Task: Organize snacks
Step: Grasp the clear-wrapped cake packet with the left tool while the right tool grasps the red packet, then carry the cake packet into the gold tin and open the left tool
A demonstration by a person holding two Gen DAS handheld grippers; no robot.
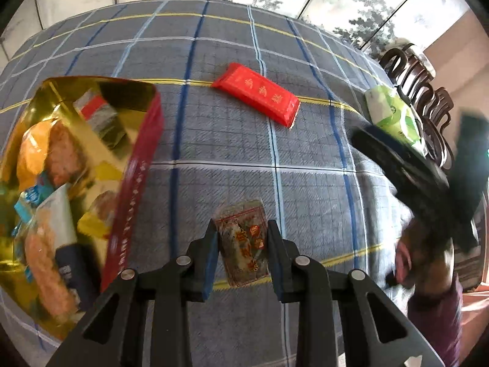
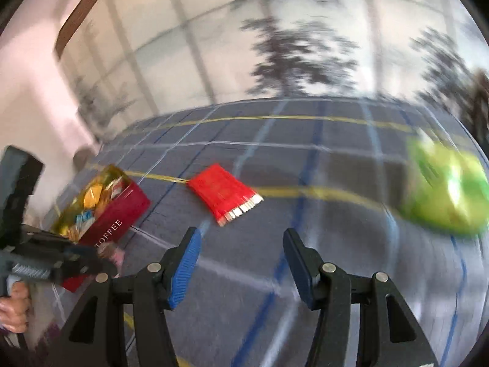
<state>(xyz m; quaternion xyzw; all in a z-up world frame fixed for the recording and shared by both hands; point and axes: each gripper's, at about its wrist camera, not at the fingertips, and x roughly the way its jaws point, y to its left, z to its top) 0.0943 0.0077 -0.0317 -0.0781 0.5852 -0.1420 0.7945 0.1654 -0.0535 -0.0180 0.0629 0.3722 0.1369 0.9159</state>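
The left gripper [image 1: 243, 244] is closed on a small clear snack packet [image 1: 243, 241], holding it above the checked tablecloth [image 1: 305, 189] just beside the red toffee box [image 1: 134, 183] full of snacks. The right gripper [image 2: 241, 263] has its fingers apart with nothing between them; a red packet [image 1: 255, 94] and a green packet [image 1: 394, 116] lie further on the cloth

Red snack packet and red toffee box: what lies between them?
Only bare checked tablecloth separates the red snack packet from the red toffee box; left wrist view.
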